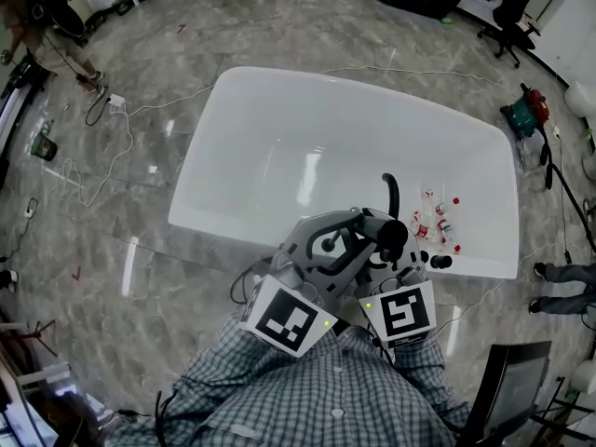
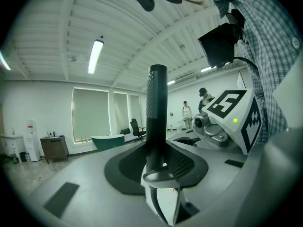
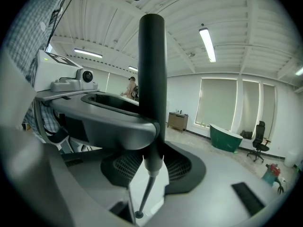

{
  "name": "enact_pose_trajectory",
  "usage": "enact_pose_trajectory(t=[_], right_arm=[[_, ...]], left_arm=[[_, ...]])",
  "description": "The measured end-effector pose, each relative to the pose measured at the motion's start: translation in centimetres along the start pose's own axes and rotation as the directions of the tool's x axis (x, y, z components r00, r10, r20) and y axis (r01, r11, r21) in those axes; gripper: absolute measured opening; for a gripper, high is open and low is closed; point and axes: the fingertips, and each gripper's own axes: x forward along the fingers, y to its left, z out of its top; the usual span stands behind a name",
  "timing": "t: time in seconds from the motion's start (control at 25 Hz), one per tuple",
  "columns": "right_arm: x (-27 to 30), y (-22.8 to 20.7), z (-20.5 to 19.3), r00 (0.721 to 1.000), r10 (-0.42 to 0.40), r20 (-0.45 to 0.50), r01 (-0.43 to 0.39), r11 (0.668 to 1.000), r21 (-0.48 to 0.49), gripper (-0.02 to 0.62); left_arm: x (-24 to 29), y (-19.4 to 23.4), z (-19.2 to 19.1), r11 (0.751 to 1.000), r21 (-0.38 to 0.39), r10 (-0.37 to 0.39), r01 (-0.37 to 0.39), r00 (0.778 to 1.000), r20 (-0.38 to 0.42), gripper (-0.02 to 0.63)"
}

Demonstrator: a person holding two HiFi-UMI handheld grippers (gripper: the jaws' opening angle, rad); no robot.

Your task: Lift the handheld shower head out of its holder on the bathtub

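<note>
white bathtub [image 1: 326, 138], black shower head [image 3: 152, 70], checked shirt [image 1: 317, 394]

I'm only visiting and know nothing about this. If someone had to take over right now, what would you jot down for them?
Left tool: shut on the black shower head, whose handle stands upright between its jaws.
Right tool: its jaws sit round the handle's lower end, but a firm grip is not clear.
Both are at the near rim of the white bathtub.
Done: shower head grasped.
Left: the holder is hidden, so I can't tell if the head is out. Probably lift straight up, minding the thin hose below.
</note>
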Motion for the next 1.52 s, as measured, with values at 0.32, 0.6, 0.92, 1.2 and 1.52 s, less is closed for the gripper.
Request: enact_pose_trajectory(t=[0.32, 0.6, 0.92, 1.2, 1.52], right_arm=[[-0.1, -1.0, 2.6, 0.998, -0.005, 0.062, 0.006, 1.0, -0.015, 0.133], [-1.0, -2.3, 6.0, 0.99, -0.013, 0.137, 0.016, 1.0, -0.021, 0.133], [-1.7, -3.1, 8.7, 0.981, -0.032, 0.19, 0.04, 0.999, -0.037, 0.133], [-2.1, -2.5, 10.7, 0.976, -0.047, 0.213, 0.058, 0.997, -0.048, 0.133], [-2.9, -2.4, 11.2, 0.982, -0.034, 0.187, 0.043, 0.998, -0.043, 0.133]], left_arm=[[0.0, 0.9, 2.2, 0.999, 0.047, -0.001, 0.0, 1.0, 0.019, 0.11], [0.1, 1.4, 5.4, 0.997, 0.076, 0.007, -0.013, 0.997, 0.076, 0.11], [-0.2, 1.7, 7.9, 0.993, 0.12, -0.002, -0.012, 0.993, 0.116, 0.11], [-1.5, 1.9, 9.4, 0.991, 0.134, -0.015, -0.006, 0.987, 0.159, 0.11], [-1.9, 1.7, 10.5, 0.992, 0.126, -0.011, -0.011, 0.985, 0.174, 0.11]])
